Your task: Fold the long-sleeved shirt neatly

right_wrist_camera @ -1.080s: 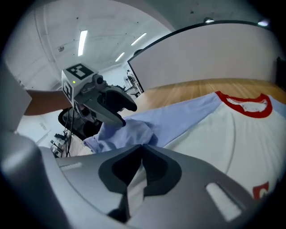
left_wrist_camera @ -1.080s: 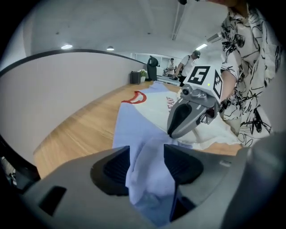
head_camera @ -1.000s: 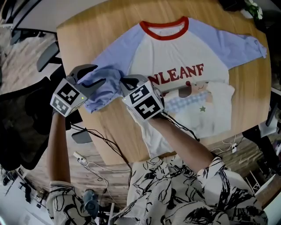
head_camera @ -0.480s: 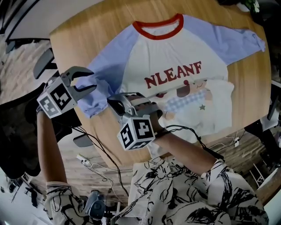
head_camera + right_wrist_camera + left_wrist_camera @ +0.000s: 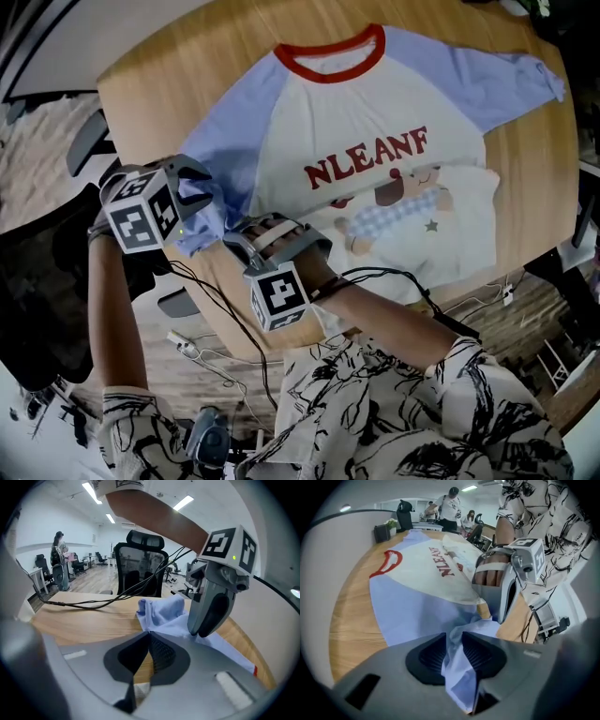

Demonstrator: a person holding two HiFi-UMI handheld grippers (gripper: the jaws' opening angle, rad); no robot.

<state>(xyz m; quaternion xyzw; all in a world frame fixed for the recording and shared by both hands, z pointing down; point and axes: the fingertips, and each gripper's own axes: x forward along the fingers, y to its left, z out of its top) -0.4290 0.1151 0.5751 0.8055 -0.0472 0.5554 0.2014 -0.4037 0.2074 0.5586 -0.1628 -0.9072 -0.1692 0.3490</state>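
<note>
The long-sleeved shirt [image 5: 375, 122] lies face up on the wooden table [image 5: 150, 84], white body, red collar, light blue sleeves. One sleeve [image 5: 497, 80] is spread out toward the far right. The other sleeve [image 5: 220, 150] is bunched at the table's left. My left gripper [image 5: 208, 187] points steeply down at that bunch. Its jaws are closing, and blue cloth [image 5: 457, 667] fills the gap between the pads. My right gripper [image 5: 236, 236] is just beside it, near the shirt's side edge. Its jaws are shut, and the blue cloth [image 5: 161, 611] runs to a point at their tips [image 5: 149, 632].
The table's near edge [image 5: 234, 347] runs under my right forearm, with cables [image 5: 202, 309] hanging off it. A black office chair [image 5: 138, 569] stands beyond the table, with another dark chair [image 5: 47, 272] at the left. Bare wood [image 5: 84, 620] lies left of the bunched sleeve.
Both grippers slid left and toward the near edge, dragging the sleeve end along. The right gripper rolled over. The left gripper's jaws narrowed onto the blue cloth.
</note>
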